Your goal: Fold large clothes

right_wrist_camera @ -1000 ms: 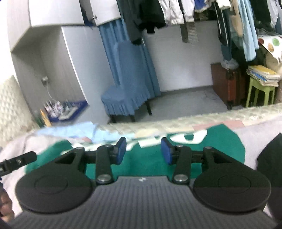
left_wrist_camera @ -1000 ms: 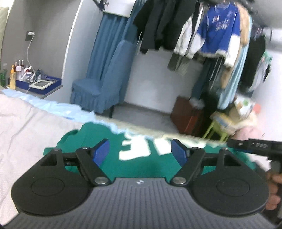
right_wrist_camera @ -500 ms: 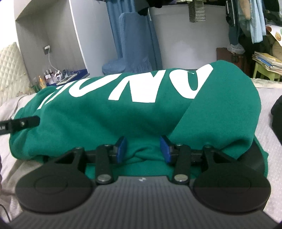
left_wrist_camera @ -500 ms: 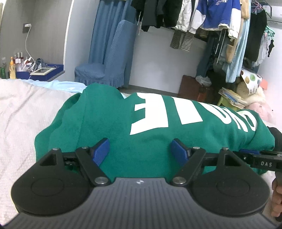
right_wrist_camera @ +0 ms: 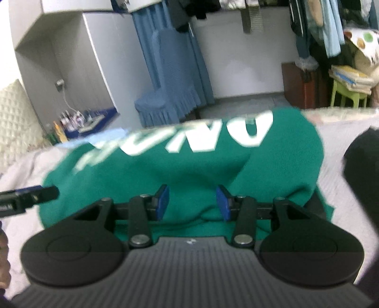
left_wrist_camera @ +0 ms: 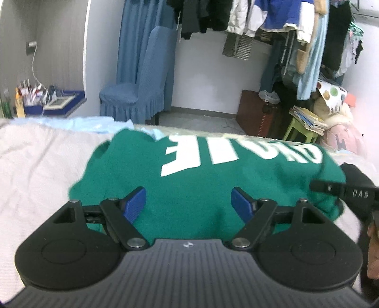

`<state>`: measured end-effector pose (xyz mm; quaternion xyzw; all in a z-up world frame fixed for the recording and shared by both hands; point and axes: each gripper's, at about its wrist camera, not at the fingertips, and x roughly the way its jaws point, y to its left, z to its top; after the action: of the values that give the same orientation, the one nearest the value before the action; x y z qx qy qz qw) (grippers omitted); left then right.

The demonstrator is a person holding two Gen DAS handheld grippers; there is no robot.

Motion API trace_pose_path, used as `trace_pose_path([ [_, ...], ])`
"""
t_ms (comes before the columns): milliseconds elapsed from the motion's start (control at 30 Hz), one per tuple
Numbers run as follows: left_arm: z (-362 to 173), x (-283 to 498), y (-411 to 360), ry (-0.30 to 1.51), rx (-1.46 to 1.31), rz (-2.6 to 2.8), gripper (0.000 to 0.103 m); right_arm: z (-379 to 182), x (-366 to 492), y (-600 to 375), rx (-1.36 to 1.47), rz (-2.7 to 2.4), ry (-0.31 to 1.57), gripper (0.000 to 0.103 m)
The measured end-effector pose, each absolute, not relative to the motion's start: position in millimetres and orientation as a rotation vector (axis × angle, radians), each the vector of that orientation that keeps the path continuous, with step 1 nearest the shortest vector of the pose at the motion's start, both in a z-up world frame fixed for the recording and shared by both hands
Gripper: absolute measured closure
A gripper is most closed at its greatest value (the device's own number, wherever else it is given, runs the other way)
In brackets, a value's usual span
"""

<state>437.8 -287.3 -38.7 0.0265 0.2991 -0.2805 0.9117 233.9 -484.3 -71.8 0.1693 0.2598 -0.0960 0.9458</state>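
A green sweatshirt (left_wrist_camera: 213, 184) with white letters lies folded in a bundle on the pale bedcover (left_wrist_camera: 40, 161). It also shows in the right wrist view (right_wrist_camera: 194, 170). My left gripper (left_wrist_camera: 188, 203) is open and empty, just above the near edge of the sweatshirt. My right gripper (right_wrist_camera: 192, 203) is open and empty, over the sweatshirt's near fold. The right gripper's tip shows at the right of the left wrist view (left_wrist_camera: 343, 192). The left gripper's tip shows at the left of the right wrist view (right_wrist_camera: 28, 199).
A black garment (right_wrist_camera: 362, 165) lies on the bed to the right of the sweatshirt. A light blue cloth (left_wrist_camera: 78, 125) lies at the bed's far edge. Beyond stand a blue-covered chair (left_wrist_camera: 139, 94), a rack of hanging clothes (left_wrist_camera: 272, 21), a green stool (left_wrist_camera: 300, 130) and a brown case (left_wrist_camera: 258, 113).
Both grippers have pulled back and risen a little from the sweatshirt. The room behind shows more than half a second ago. Both stay open.
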Motion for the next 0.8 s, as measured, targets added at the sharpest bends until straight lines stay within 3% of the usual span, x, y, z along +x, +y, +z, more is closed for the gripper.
trace_pose_path([
  [433,97.4,292.3,-240.1,0.479,0.022,-0.562,0.011,55.2,115.7,-423.4,0.303,-0.093,0.33,0.056],
  [800,138.4,162.6,-192.6,0.37,0.022,-0.592,0.0,69.2,25.9,-372.5,0.271,-0.029,0.287,0.052],
])
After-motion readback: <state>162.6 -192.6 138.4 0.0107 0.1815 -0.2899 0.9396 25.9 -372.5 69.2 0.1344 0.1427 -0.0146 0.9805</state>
